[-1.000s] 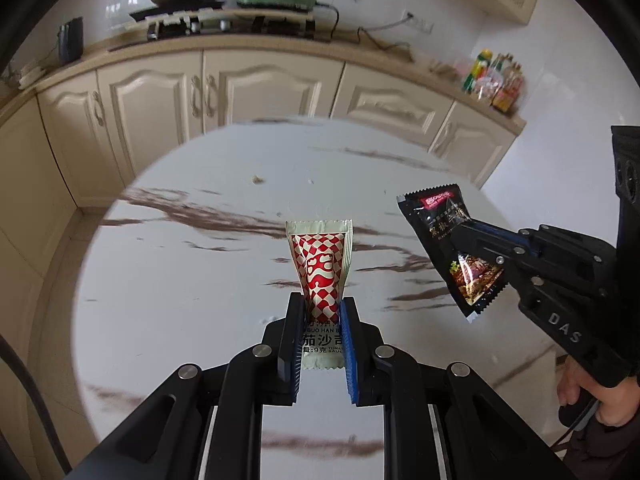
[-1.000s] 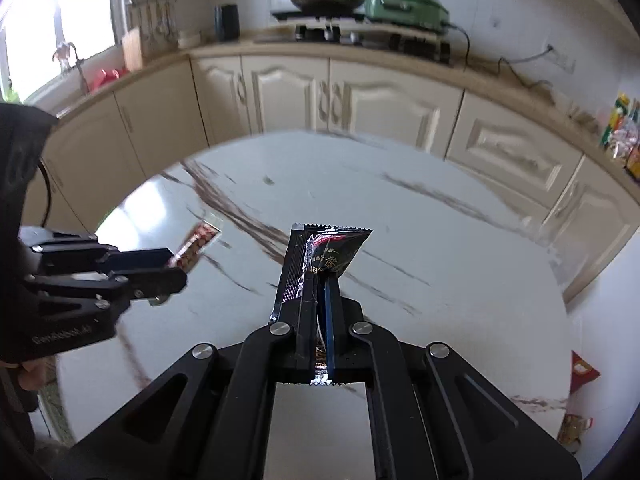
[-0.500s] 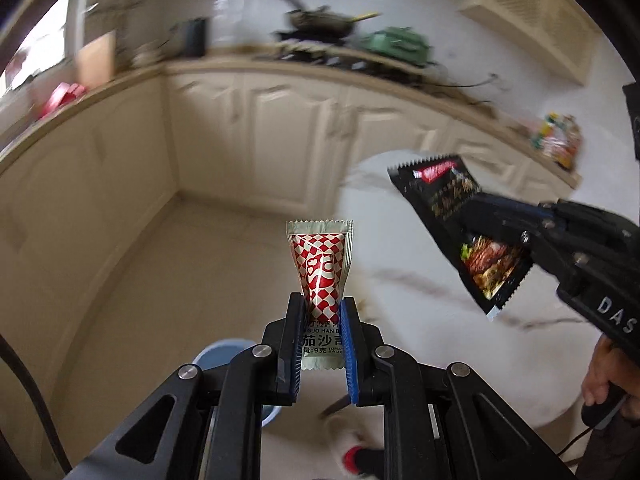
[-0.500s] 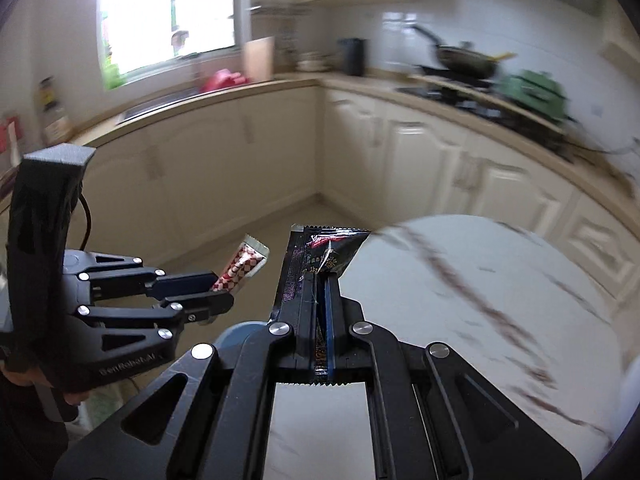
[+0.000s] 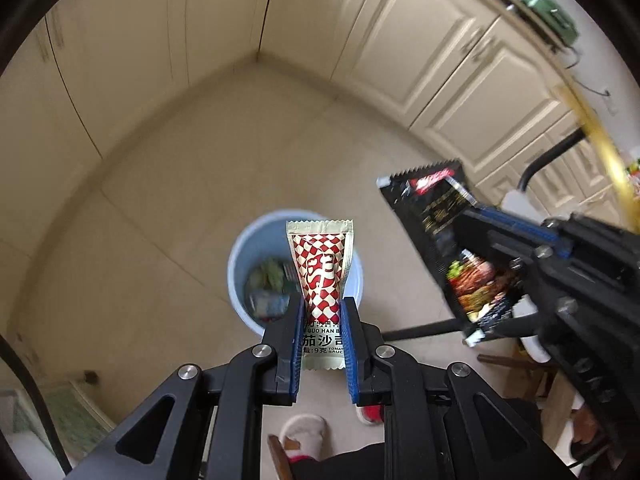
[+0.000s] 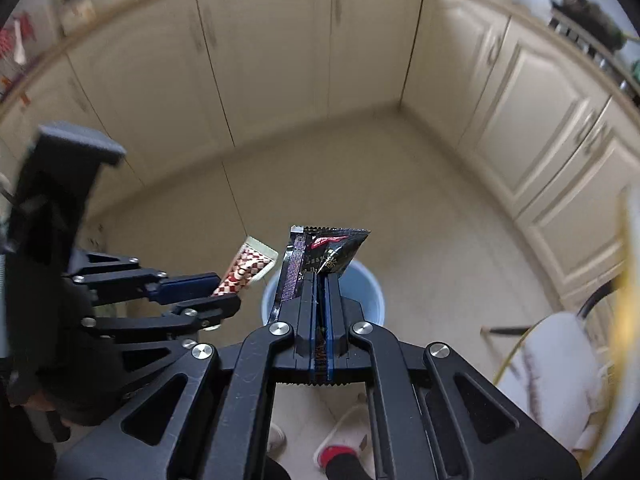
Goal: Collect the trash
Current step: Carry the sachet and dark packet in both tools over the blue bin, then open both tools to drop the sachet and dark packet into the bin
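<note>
My left gripper (image 5: 321, 304) is shut on a red-and-white checkered sauce sachet (image 5: 320, 268), which stands up between the blue pads. It hangs over a pale blue bin (image 5: 244, 256) on the floor, with wrappers lying inside. My right gripper (image 6: 319, 280) is shut on a black snack wrapper (image 6: 328, 252), above the same blue bin (image 6: 368, 292). In the left wrist view the black wrapper (image 5: 448, 240) and right gripper (image 5: 516, 228) sit to the right of the bin. The right wrist view shows the left gripper (image 6: 224, 292) and sachet (image 6: 248, 268) at left.
Cream kitchen cabinets (image 5: 420, 40) line the walls around a beige tiled floor (image 5: 160, 200). A person's slippered feet (image 6: 336, 452) stand below the grippers. A marble table edge (image 6: 560, 360) and dark chair legs (image 5: 420, 328) lie at the right. A green mat (image 5: 72, 412) lies at lower left.
Both grippers swung from over the marble table down and to the left, and now point at the floor above the blue bin. Each still holds its packet.
</note>
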Motion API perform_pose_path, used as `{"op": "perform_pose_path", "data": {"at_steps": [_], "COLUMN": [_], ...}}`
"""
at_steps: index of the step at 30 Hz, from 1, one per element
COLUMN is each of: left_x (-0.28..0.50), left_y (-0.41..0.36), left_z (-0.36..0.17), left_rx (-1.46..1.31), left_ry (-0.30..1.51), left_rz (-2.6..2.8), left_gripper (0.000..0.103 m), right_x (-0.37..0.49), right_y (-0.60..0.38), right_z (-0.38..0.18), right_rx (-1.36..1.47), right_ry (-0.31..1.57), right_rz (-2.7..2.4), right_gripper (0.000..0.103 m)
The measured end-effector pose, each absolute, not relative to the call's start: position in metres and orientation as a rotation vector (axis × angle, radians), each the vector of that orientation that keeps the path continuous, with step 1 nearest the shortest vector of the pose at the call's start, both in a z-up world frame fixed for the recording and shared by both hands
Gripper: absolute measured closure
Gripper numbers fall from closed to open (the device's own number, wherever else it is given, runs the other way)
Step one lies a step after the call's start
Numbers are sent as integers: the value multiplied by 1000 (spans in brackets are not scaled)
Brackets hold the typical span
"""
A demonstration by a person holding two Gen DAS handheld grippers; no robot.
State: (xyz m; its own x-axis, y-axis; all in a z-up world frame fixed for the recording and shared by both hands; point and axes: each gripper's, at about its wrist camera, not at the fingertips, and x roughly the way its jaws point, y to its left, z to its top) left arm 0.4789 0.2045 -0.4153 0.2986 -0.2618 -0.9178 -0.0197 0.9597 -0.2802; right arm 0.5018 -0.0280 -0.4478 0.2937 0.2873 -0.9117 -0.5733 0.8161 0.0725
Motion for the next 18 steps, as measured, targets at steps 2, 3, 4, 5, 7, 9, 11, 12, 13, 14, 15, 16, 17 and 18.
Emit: {"op": "perform_pose_path", "data": {"at_steps": [2, 3, 4, 5, 7, 9, 11, 12, 13, 14, 15, 16, 17, 18], "left_x": [492, 498, 505, 511, 522, 532, 540, 547, 552, 555, 557, 557, 559, 558], "left_y": [203, 203, 204, 203, 204, 203, 206, 211, 216, 216, 218, 223, 218, 225], "left_z": [-441, -456, -467, -477, -498, -512, -526, -532, -538, -538, -540, -542, -542, -544], "left_rx": [-278, -292, -302, -311, -314, -320, -327, -325, -328, -341, -358, -370, -375, -383], "left_ry": [1305, 1333, 1352, 1372, 1403, 1425, 1451, 1461, 1463, 1460, 1463, 1465, 1466, 1463], "left_rz": [-172, -181, -188, -190, -182, -174, -163, -152, -134, -122, -125, -109, -94, -78], "left_gripper": [89, 88, 88, 87, 82, 80, 67, 57, 55, 52, 49, 47, 45, 44], "right_x": [513, 517, 523, 527, 536, 543, 551, 550, 553, 555, 556, 558, 558, 557], "right_y": [-28, -29, -32, -36, -42, -46, -51, -53, -55, -56, -61, -65, -65, -65], "right_z": [-481, -495, -515, -527, -553, -571, -589, -595, -604, -610, -614, -621, -625, -629], "right_rx": [-279, -264, -260, -249, -226, -215, -197, -185, -172, -165, -155, -143, -138, -127], "right_ry": [1208, 1234, 1272, 1296, 1344, 1371, 1406, 1413, 1423, 1433, 1438, 1445, 1451, 1451], "right_rz": [574, 572, 560, 554, 542, 535, 526, 525, 521, 518, 519, 522, 523, 524], "right_gripper": [99, 99, 99, 99, 99, 99, 99, 99, 99, 99, 99, 99, 98, 98]}}
